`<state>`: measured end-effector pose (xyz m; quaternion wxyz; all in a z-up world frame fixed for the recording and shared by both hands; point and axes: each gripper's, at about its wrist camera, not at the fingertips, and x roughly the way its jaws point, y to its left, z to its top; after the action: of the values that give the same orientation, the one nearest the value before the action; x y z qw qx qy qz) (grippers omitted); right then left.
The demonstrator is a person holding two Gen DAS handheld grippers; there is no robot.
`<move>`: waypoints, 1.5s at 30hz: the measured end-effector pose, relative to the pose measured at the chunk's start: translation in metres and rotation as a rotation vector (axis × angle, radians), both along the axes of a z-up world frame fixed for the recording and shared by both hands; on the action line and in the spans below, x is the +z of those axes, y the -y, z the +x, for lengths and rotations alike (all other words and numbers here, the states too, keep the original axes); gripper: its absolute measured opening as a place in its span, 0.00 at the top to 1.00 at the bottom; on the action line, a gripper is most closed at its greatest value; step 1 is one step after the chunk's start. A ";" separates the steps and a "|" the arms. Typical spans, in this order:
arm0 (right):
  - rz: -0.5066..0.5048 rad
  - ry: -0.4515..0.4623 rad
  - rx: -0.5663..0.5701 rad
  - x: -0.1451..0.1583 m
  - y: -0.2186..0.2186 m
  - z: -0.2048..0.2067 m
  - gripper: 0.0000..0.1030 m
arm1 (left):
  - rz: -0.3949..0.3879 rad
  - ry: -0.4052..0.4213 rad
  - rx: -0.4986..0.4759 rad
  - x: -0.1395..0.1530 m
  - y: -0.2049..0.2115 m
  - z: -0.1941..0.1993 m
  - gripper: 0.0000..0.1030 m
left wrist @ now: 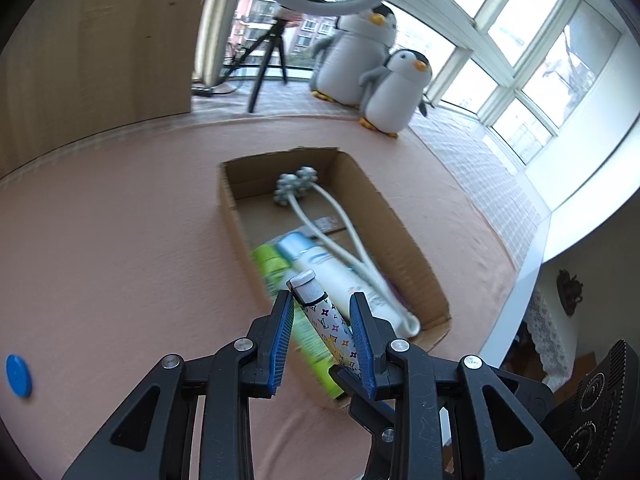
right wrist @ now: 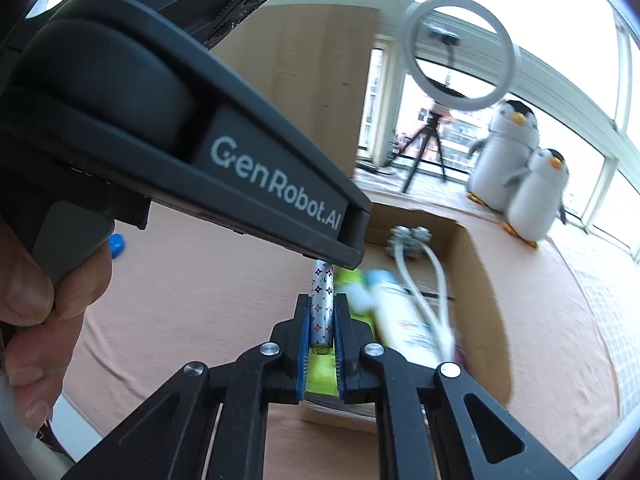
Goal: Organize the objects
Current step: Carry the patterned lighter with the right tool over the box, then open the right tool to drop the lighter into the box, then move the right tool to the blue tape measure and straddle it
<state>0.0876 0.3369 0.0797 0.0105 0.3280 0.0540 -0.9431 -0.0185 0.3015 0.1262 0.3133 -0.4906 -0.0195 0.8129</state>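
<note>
Right claw tight on patterned tube; left claw spread around it

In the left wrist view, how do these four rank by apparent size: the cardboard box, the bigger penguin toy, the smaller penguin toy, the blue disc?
1. cardboard box
2. bigger penguin toy
3. smaller penguin toy, only slightly smaller, and it stands nearer the camera
4. blue disc

My left gripper and right gripper are showing black frames, silver screws, blue ribbed pads; white "GenRobot.AI" lettering.
</note>
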 end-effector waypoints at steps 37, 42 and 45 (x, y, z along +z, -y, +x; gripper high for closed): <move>0.014 0.049 0.139 -0.007 0.075 -0.029 0.52 | -0.074 -0.075 0.424 -0.029 0.192 0.010 0.16; -0.049 0.237 0.329 -0.051 0.159 -0.055 0.42 | -0.115 -0.056 0.590 -0.046 0.298 0.039 0.15; -0.042 0.350 0.449 -0.080 0.212 -0.073 0.42 | -0.138 -0.037 0.708 -0.057 0.362 0.063 0.15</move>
<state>0.0149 0.1251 -0.0005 0.2350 0.4655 0.1031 -0.8470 0.0447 -0.0605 0.0693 -0.0213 -0.4587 -0.1274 0.8792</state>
